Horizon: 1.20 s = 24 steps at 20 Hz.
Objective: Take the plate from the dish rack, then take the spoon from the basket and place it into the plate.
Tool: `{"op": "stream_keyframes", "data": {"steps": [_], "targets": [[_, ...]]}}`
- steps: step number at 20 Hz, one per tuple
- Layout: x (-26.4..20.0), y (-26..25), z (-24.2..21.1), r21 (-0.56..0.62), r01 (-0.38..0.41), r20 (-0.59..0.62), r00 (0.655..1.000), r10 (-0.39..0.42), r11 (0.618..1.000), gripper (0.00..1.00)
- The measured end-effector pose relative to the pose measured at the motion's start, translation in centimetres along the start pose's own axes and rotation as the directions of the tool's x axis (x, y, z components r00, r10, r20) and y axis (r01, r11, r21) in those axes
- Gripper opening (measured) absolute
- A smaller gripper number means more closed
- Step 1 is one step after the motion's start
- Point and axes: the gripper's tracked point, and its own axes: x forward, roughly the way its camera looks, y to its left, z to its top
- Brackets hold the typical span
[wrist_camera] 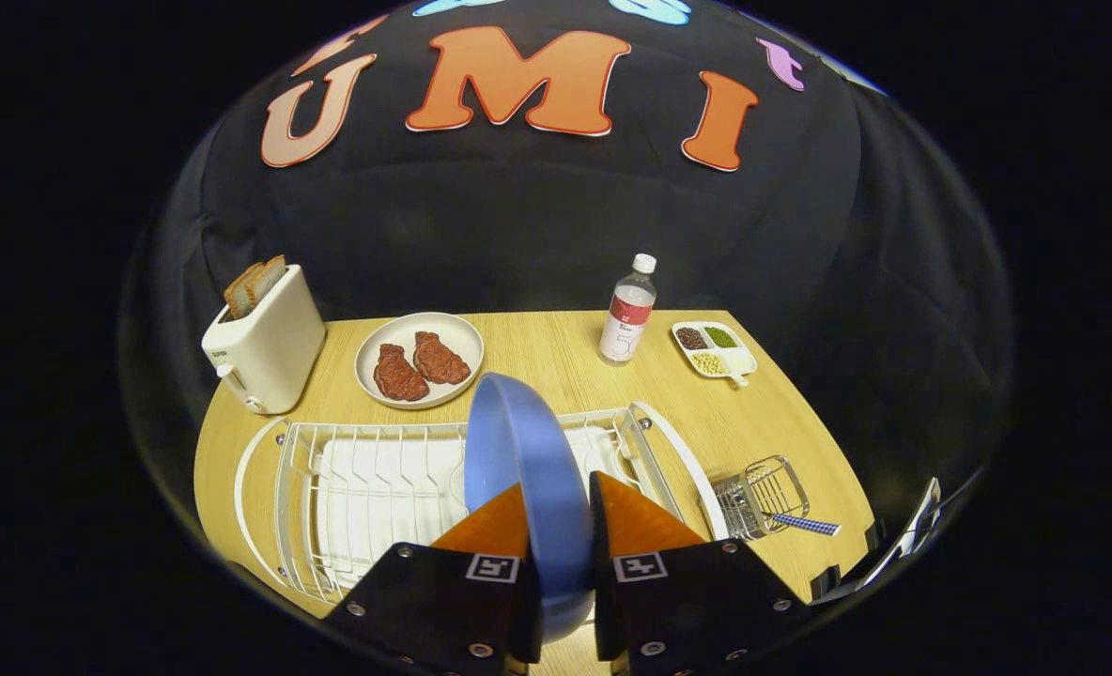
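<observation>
Now your gripper (561, 507) has its two fingers closed on the blue plate (523, 469), one finger on each face, holding it edge-on and upright. The plate is lifted above the rack (331, 488), with its lower rim down between the fingers and its upper rim standing over the rack's far rail. The white wire rack sits on a white tray on the wooden table (556, 352), directly under and around the plate. Just right of the rack lies the small wire basket (763, 496), and the spoon (805, 524), with its checked handle, pokes out of the basket's right side. Beyond the rack is a pale dish (420, 360) with two pieces of meat. Left of the rack stands a toaster (265, 343) with bread in it. Beyond the rack to the right stand a bottle (628, 314) and a divided tray (714, 350) of beans.
</observation>
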Motion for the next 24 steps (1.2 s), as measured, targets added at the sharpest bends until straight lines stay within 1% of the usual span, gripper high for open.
{"op": "stream_keyframes", "data": {"steps": [2, 4, 9, 11, 14, 15, 17, 20, 22, 24], "targets": [[-0.3, -0.4, 0.6, -0.011, 0.016, 0.032, 0.999, -0.015, 1.000, 0.22], [-1.1, -0.5, 1.4, -0.010, 0.009, 0.061, 0.998, -0.009, 1.000, 0.22], [-5.0, -1.3, 1.1, 0.044, -0.067, 0.085, 0.994, 0.063, 0.997, 0.22], [-7.3, -2.0, 0.0, 0.078, -0.110, 0.087, 0.991, 0.103, 0.991, 0.22], [-10.0, -3.9, -2.2, 0.105, -0.145, 0.088, 0.987, 0.136, 0.984, 0.22], [-11.0, -4.3, -3.2, 0.132, -0.167, 0.081, 0.984, 0.158, 0.977, 0.22], [-12.4, -4.9, -5.5, 0.213, -0.226, 0.062, 0.974, 0.218, 0.950, 0.22], [-13.8, -6.7, -9.8, 0.306, -0.264, 0.025, 0.963, 0.270, 0.914, 0.22], [-14.7, -7.1, -12.5, 0.400, -0.297, 0.004, 0.947, 0.322, 0.867, 0.22], [-15.1, -7.8, -15.4, 0.486, -0.313, -0.012, 0.931, 0.364, 0.816, 0.22]]}}
